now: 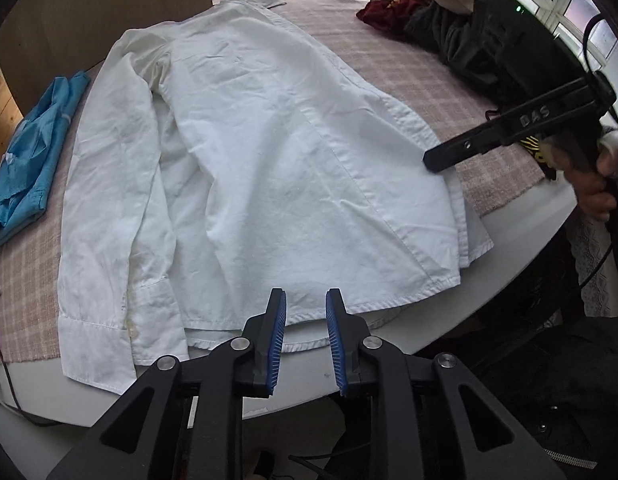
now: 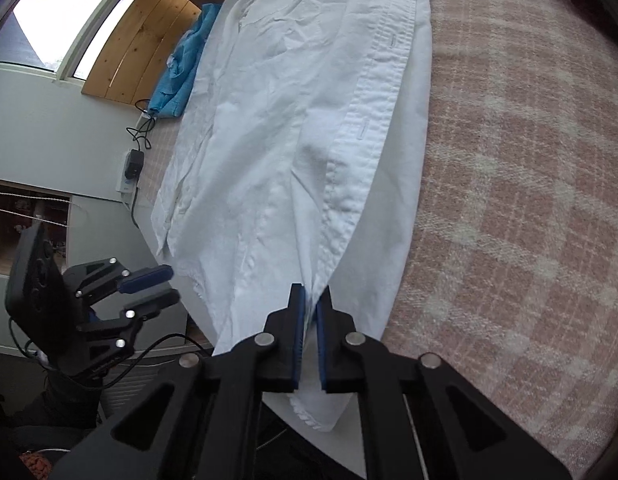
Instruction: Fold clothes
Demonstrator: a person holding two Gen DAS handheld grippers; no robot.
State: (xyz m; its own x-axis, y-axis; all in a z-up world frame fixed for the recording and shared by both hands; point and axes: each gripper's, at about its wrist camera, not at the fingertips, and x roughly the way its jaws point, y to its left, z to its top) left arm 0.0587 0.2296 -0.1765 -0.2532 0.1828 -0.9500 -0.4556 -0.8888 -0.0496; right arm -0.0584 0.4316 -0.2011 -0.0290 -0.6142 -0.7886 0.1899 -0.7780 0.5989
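Note:
A white long-sleeved shirt (image 1: 269,152) lies spread on a pink plaid cloth (image 1: 409,68) over a round white table (image 1: 509,280). My left gripper (image 1: 305,300) hovers open just above the shirt's hem at the near table edge, with nothing between its blue pads. In the right wrist view my right gripper (image 2: 312,300) is shut on the white shirt (image 2: 293,128), pinching a fold near the buttonhole placket edge. The left wrist view shows the right gripper (image 1: 437,160) at the shirt's right side, held by a hand (image 1: 597,192). The left gripper (image 2: 157,288) shows open beyond the table edge.
A crumpled blue garment (image 1: 33,152) lies left of the shirt, also the blue garment (image 2: 185,68) in the right wrist view. A pile of dark and red clothes (image 1: 449,20) sits at the far right. A charger with cables (image 2: 133,164) rests at the table's edge.

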